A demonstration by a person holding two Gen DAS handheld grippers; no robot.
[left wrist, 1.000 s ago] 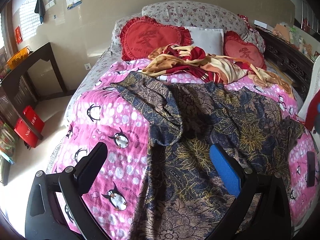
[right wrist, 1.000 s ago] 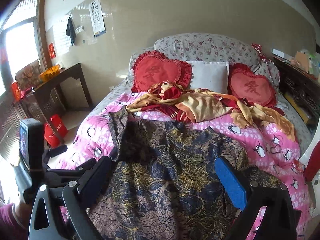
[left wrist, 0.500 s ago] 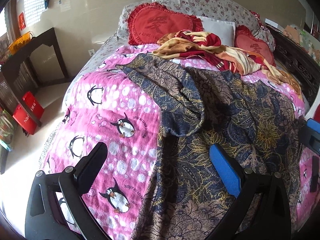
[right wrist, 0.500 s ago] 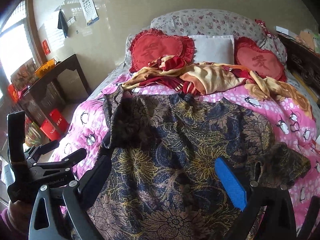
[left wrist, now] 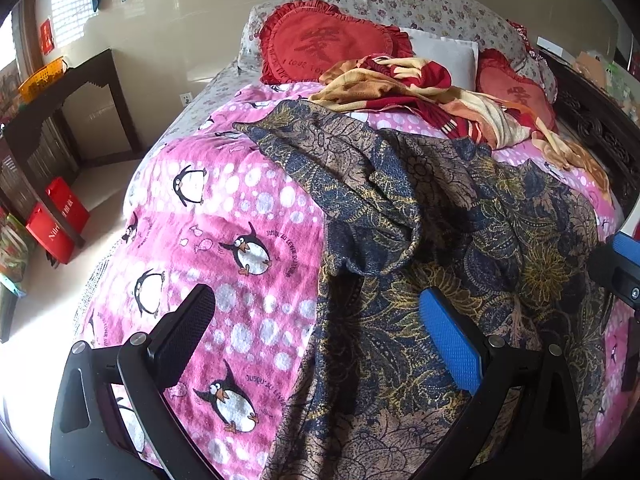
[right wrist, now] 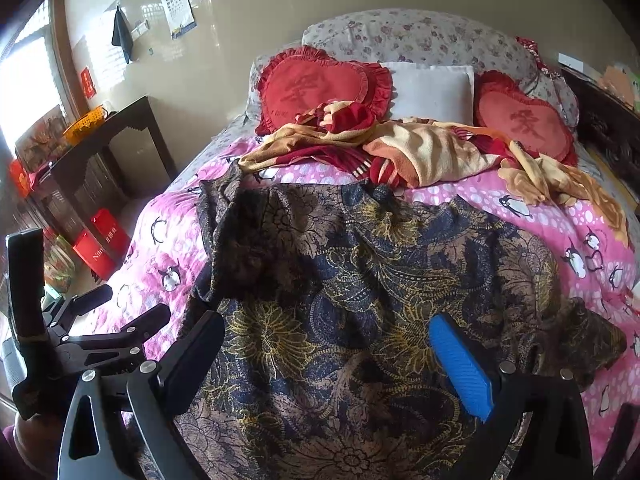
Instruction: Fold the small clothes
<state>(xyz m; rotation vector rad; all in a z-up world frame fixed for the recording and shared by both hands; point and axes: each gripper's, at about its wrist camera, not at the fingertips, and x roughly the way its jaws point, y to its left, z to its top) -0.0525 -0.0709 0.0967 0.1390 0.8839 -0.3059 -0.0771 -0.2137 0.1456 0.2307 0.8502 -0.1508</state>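
As we hold both grippers spread and empty, the garment lies dead ahead of the right gripper, long axis running away; left gripper straddles its left edge, nearer the folded-over sleeve.

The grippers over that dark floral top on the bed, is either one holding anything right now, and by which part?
Nothing is held. The left gripper and the right gripper are both open above the dark floral garment, with no cloth between their fingers.
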